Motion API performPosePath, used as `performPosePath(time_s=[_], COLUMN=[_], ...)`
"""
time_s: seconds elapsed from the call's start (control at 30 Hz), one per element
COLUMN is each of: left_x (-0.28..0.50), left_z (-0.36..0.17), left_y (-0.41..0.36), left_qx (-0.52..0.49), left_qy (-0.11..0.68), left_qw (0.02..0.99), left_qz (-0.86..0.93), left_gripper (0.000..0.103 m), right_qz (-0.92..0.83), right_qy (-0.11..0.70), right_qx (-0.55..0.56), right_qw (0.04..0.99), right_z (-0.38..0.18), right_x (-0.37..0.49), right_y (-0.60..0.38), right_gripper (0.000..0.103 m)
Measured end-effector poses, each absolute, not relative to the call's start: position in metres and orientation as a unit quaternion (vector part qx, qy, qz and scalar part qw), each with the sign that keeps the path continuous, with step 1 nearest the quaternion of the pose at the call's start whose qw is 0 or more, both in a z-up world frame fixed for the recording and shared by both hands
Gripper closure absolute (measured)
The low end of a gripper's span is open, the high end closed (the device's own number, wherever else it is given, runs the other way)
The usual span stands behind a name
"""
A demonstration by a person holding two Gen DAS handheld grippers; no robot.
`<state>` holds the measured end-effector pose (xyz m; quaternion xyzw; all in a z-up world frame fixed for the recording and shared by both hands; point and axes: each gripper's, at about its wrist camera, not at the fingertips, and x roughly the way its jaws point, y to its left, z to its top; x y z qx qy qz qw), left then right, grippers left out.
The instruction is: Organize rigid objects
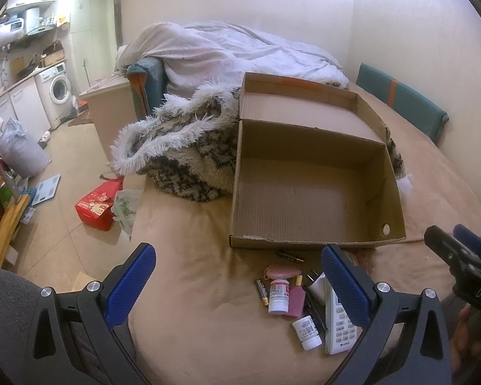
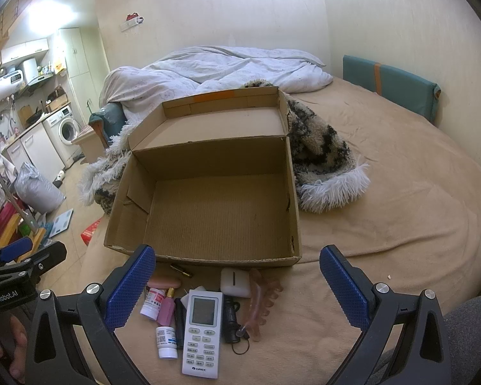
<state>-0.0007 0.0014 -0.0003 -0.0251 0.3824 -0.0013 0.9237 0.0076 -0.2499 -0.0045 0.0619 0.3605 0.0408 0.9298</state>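
An empty cardboard box (image 1: 304,141) (image 2: 208,157) with its lid flipped back lies on the tan bed. Small items sit in front of it: a white remote (image 2: 202,333) (image 1: 338,327), a white pill bottle (image 1: 278,295) (image 2: 152,303), a pink bottle (image 2: 166,311) (image 1: 296,296), a smaller white bottle (image 2: 166,341) (image 1: 307,329), a white case (image 2: 235,282), a pink toe separator (image 2: 263,301), a black flashlight (image 2: 231,320) and batteries (image 1: 262,292). My left gripper (image 1: 240,285) hovers open over the left of the pile. My right gripper (image 2: 237,288) hovers open over the remote. Neither holds anything.
A shaggy black-and-white blanket (image 1: 182,154) (image 2: 324,160) lies behind the box, with a white duvet (image 2: 208,70) further back. The bed edge drops to the floor at left, where a red bag (image 1: 96,208) lies. A teal cushion (image 2: 391,86) leans on the right wall.
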Motion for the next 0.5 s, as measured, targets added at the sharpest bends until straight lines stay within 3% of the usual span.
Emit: performPosePath(time_s=[0.5], left_x=[-0.0013], left_z=[-0.0011], left_y=[0.002], left_qx=[-0.022], left_qy=[0.382], left_qw=[0.924], left_qz=[-0.002], left_gripper=[0.0], right_qz=[0.041], right_qy=[0.361], right_qx=[0.062], right_qw=[0.93], right_z=[-0.0048], right_x=[0.0078], right_y=[-0.2492], right_gripper=[0.0])
